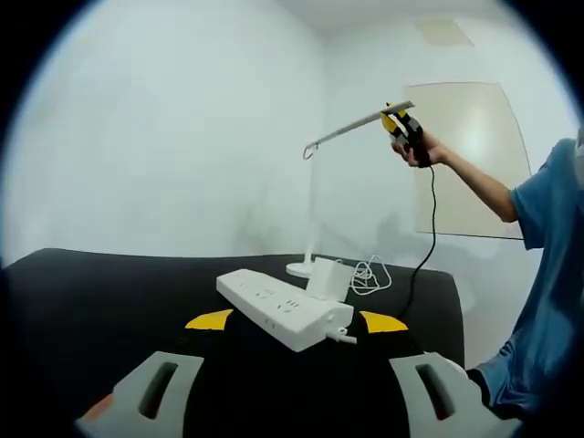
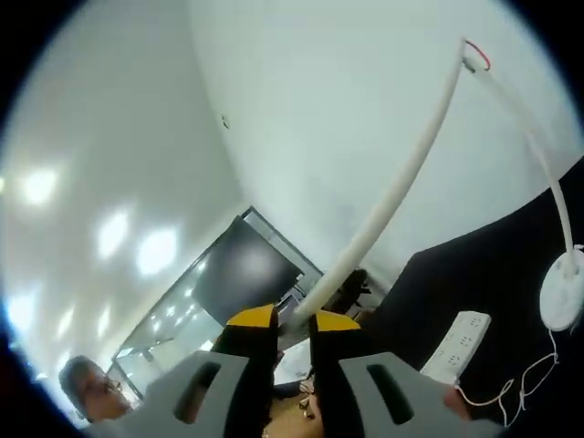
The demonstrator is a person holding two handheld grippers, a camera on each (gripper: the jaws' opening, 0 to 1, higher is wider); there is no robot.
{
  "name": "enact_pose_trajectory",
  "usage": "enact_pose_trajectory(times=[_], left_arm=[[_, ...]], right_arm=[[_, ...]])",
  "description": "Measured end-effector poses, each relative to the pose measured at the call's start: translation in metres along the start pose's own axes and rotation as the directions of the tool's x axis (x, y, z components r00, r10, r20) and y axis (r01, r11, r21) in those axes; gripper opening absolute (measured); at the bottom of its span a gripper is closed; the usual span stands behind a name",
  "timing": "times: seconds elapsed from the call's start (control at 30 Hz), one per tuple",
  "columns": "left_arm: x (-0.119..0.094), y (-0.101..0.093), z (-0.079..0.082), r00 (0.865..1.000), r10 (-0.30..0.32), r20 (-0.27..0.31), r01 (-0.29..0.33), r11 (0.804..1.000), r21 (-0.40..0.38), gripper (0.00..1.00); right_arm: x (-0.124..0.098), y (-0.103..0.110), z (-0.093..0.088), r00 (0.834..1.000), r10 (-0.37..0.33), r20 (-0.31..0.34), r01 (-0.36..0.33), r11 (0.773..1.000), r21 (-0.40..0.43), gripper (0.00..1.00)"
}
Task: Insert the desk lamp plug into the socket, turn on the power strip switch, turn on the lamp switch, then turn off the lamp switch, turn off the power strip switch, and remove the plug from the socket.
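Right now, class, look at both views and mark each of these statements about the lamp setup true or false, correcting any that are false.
1. The right tool is up at the far end of the lamp head. True.
2. The left tool grips the power strip. False: its jaws stand wide apart, short of the strip.
3. The power strip lies on a black table. True.
4. The lamp base is black. False: it is white.
5. In the right gripper view, the lamp head runs between the right tool's yellow tips. True.
6. The person wears a red sleeve. False: the sleeve is blue.
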State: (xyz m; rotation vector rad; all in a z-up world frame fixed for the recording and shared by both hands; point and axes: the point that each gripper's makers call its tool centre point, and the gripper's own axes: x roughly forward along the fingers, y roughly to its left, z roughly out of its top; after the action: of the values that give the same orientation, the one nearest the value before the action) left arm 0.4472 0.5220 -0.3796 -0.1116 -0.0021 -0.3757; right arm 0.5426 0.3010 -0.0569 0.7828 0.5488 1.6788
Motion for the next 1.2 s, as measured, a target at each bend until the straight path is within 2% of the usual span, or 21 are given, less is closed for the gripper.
enact_pose_trajectory(times=[0.17,0.5,0.7,1.2], left_arm=[[0.001,0.002,-0.004,1.000,0.003,-0.018,-0.003,1.000,0.007,0.50],[0.002,0.002,-0.003,1.000,0.007,-0.018,-0.007,1.000,-0.007,0.50],[0.001,0.003,-0.001,1.000,0.012,-0.006,-0.012,1.000,-0.016,0.50],[-0.001,0.006,0.000,1.000,0.018,0.000,-0.018,0.999,-0.027,0.49]], right_arm=[[0.000,0.002,0.007,1.000,0.004,0.007,-0.004,1.000,0.019,0.16],[0.004,0.015,0.017,1.000,0.011,0.002,-0.011,0.999,0.050,0.16],[0.005,0.021,0.023,0.999,0.039,0.019,-0.040,0.995,0.089,0.16],[0.007,0.027,0.028,0.997,0.054,0.059,-0.060,0.994,0.089,0.17]])
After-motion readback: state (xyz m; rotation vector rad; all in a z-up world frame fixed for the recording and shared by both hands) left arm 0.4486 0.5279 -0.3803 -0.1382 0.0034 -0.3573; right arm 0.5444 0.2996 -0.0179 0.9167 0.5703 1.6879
